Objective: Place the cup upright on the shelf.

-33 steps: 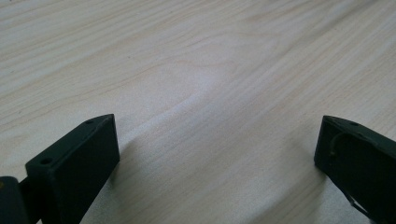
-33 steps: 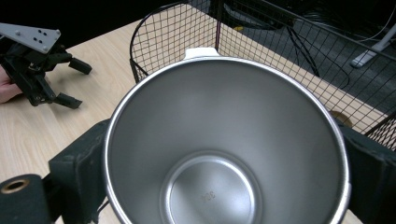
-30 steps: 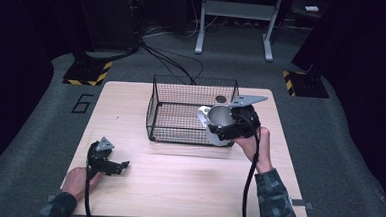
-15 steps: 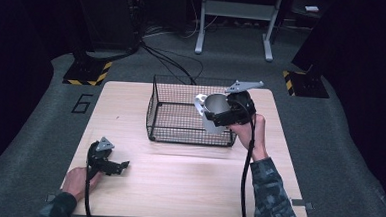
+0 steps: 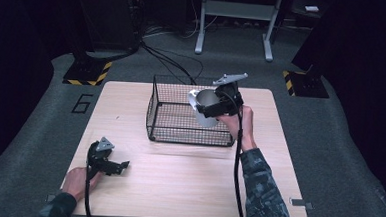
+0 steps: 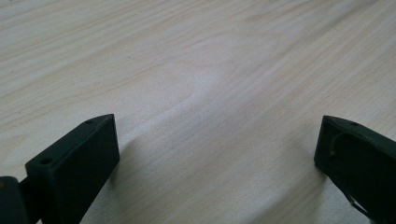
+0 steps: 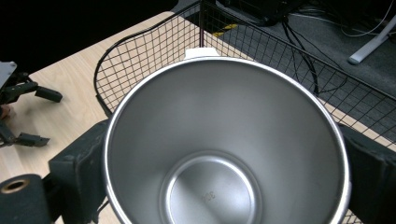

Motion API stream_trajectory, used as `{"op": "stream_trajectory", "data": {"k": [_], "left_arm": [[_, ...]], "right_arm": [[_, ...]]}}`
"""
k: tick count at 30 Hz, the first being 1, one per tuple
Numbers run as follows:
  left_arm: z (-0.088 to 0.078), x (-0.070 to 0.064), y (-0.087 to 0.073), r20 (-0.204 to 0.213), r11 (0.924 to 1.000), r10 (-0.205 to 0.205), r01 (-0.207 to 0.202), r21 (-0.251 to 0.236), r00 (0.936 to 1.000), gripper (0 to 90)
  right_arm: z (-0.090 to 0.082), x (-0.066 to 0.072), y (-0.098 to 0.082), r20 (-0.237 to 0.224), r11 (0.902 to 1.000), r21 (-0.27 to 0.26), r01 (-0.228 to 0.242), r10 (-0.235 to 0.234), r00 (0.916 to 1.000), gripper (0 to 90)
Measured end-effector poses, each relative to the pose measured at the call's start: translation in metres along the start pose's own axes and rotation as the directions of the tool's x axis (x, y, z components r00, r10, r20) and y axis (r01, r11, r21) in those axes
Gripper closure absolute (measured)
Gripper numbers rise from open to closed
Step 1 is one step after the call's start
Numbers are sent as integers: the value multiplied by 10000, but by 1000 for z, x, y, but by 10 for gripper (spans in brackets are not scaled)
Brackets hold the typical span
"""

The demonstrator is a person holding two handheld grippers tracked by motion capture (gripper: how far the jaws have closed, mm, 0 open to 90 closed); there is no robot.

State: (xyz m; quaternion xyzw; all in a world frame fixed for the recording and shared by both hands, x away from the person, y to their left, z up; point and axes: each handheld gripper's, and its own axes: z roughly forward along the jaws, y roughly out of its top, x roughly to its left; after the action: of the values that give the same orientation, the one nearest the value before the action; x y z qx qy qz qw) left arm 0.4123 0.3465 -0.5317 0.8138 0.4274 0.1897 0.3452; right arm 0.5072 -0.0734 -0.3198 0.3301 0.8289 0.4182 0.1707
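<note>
Right gripper (image 5: 216,105) clamps steel cup (image 7: 226,144) above basket (image 5: 179,133), left gripper (image 5: 120,166) wide, idle; smooth cup may slip out if squeeze eases.

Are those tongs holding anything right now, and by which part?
The right tongs grip a metal cup by its outer sides, over the wire basket. The left tongs hold nothing.

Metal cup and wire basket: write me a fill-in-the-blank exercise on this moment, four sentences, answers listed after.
1. The right gripper is shut on a metal ____.
2. The metal cup is held above a black wire ____.
3. The left gripper rests on the wooden table with its jaws ____.
4. Seen from the right gripper view, the inside of the cup is ____.

Missing words: cup; basket; open; empty
</note>
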Motion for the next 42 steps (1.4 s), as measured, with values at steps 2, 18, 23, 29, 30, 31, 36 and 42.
{"op": "stream_trajectory", "data": {"k": [2, 18, 23, 29, 30, 31, 36, 42], "left_arm": [[0, 0, 0, 1, 10000, -9, 9, 5, 10000, 1], [0, 0, 0, 5, 10000, -8, 8, 0, 10000, 1], [0, 0, 0, 3, 10000, 1, -1, 4, 10000, 1], [0, 0, 0, 4, 10000, -12, 12, -3, 10000, 1], [0, 0, 0, 4, 10000, -7, 7, -2, 10000, 1], [0, 0, 0, 4, 10000, -7, 7, -2, 10000, 1], [0, 0, 0, 3, 10000, -9, 9, 1, 10000, 1], [0, 0, 0, 4, 10000, -7, 7, 0, 10000, 1]], "right_arm": [[7, -2, 1, 11, 9999, 73, -111, 110, 9999, 60], [44, -12, 2, 37, 9977, 504, -454, 453, 9990, 60], [54, -16, 3, 68, 9959, 676, -601, 598, 9982, 60], [70, -21, 0, 140, 9921, 990, -772, 762, 9970, 60], [72, -21, -1, 161, 9905, 1052, -889, 877, 9960, 60], [72, -21, -1, 161, 9905, 1052, -889, 877, 9960, 60], [83, -26, -4, 277, 9875, 1155, -1077, 1052, 9941, 60], [98, -30, -9, 327, 9819, 1418, -1257, 1223, 9920, 59]]}}
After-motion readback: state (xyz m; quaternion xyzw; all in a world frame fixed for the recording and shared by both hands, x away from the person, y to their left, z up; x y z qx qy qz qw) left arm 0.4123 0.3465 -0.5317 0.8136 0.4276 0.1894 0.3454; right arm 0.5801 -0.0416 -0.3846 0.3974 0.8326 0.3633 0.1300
